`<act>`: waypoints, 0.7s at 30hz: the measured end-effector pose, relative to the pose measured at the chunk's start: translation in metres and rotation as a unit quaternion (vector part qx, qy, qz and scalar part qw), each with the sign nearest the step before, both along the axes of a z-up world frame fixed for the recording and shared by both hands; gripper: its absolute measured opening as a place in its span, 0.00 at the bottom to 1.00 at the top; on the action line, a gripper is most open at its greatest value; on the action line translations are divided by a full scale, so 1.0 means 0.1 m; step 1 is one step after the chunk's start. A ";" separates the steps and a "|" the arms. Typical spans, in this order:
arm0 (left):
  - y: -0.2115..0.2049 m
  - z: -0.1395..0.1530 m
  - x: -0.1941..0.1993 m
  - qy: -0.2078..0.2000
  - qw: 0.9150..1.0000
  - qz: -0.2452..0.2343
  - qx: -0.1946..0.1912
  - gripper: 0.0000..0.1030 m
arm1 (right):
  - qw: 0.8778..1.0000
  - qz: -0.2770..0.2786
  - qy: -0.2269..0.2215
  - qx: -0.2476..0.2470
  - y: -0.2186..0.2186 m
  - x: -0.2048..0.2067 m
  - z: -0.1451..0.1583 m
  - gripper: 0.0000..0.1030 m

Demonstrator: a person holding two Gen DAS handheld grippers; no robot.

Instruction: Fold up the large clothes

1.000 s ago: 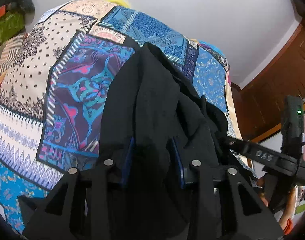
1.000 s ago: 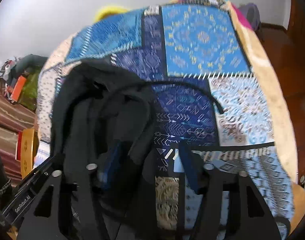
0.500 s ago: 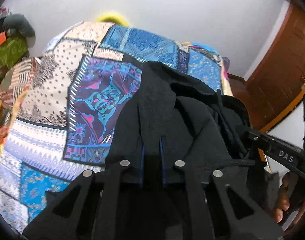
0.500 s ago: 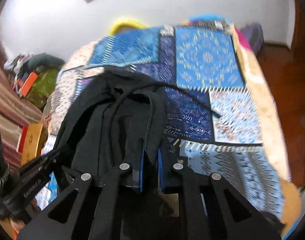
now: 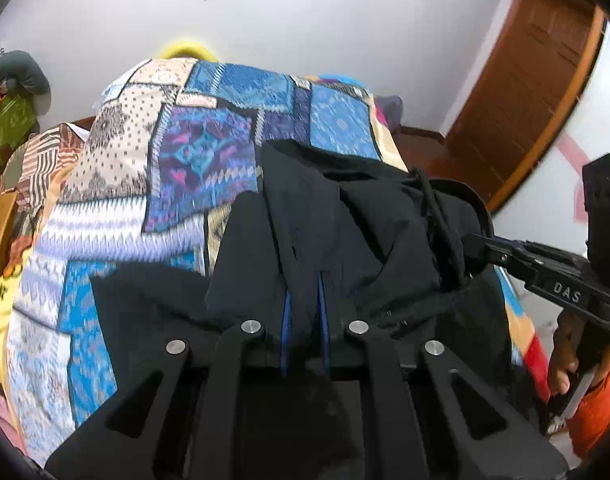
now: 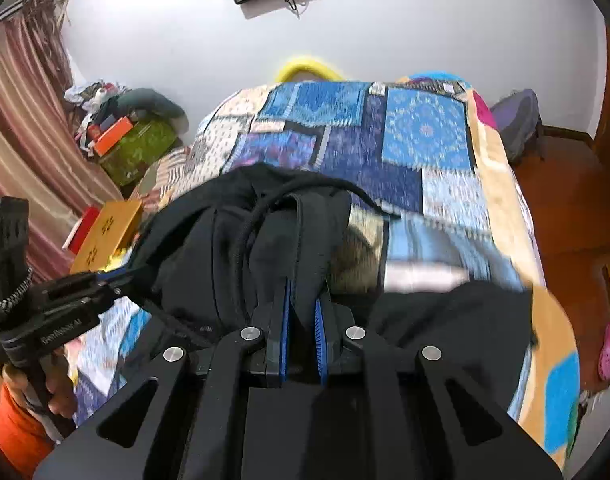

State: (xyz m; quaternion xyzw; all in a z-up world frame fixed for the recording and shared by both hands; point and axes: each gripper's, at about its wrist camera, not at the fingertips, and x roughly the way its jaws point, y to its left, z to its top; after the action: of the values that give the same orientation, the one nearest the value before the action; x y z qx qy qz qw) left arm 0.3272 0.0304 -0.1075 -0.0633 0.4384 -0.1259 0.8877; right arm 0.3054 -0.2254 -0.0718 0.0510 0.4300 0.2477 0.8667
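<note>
Spread over the bed, a patchwork bedspread [image 5: 153, 216] carries the black garment [image 5: 365, 232], a hooded top by its drawstring, bunched near the front edge and partly raised off the cover. Both left gripper [image 5: 303, 316] and right gripper [image 6: 303, 312], angled downward side by side, have their jaws clamped together on folds of the cloth. This looks like the opening lift, and the next move likely calls for drawing the hands apart to spread it flat.
</note>
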 end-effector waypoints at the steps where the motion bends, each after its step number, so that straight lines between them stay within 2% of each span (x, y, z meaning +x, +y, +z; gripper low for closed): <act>1: -0.02 -0.06 -0.10 0.003 1.000 -0.003 0.005 0.11 | 1.000 0.002 0.005 -0.003 -0.02 -0.09 -0.06 0.09; 5: -0.08 -0.33 -0.40 0.020 1.000 -0.008 0.010 0.11 | 1.000 0.007 0.026 -0.010 -0.08 -0.29 -0.29 0.09; 10: -0.11 -0.67 -0.53 0.059 0.998 0.004 0.017 0.11 | 0.998 0.018 0.048 -0.026 -0.13 -0.43 -0.51 0.10; 12: -0.13 -0.70 -0.59 0.061 0.998 0.003 0.028 0.11 | 0.998 0.024 0.050 -0.036 -0.13 -0.50 -0.54 0.17; 15: -0.15 -0.61 -0.66 0.050 0.997 0.001 0.051 0.11 | 0.997 0.032 0.040 -0.057 -0.14 -0.58 -0.47 0.20; 18: -0.08 -0.45 -0.69 0.030 0.998 0.008 0.049 0.25 | 0.997 0.037 0.035 -0.064 -0.17 -0.61 -0.34 0.22; 19: -0.05 -0.38 -0.68 0.021 0.999 0.013 0.048 0.37 | 0.997 0.036 0.031 -0.060 -0.20 -0.60 -0.28 0.26; 20: -0.02 -0.32 -0.68 0.011 0.999 0.021 0.048 0.43 | 0.998 0.033 0.025 -0.055 -0.22 -0.59 -0.23 0.28; 21: 0.02 -0.23 -0.67 -0.005 0.998 0.029 0.048 0.44 | 0.998 0.028 0.021 -0.049 -0.25 -0.59 -0.19 0.37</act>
State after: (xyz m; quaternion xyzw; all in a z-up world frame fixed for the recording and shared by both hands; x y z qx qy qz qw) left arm 0.2597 0.0321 -0.1308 -0.0324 0.4379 -0.0787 0.8950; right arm 0.2466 -0.2501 -0.0912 0.0013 0.4610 0.2498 0.8515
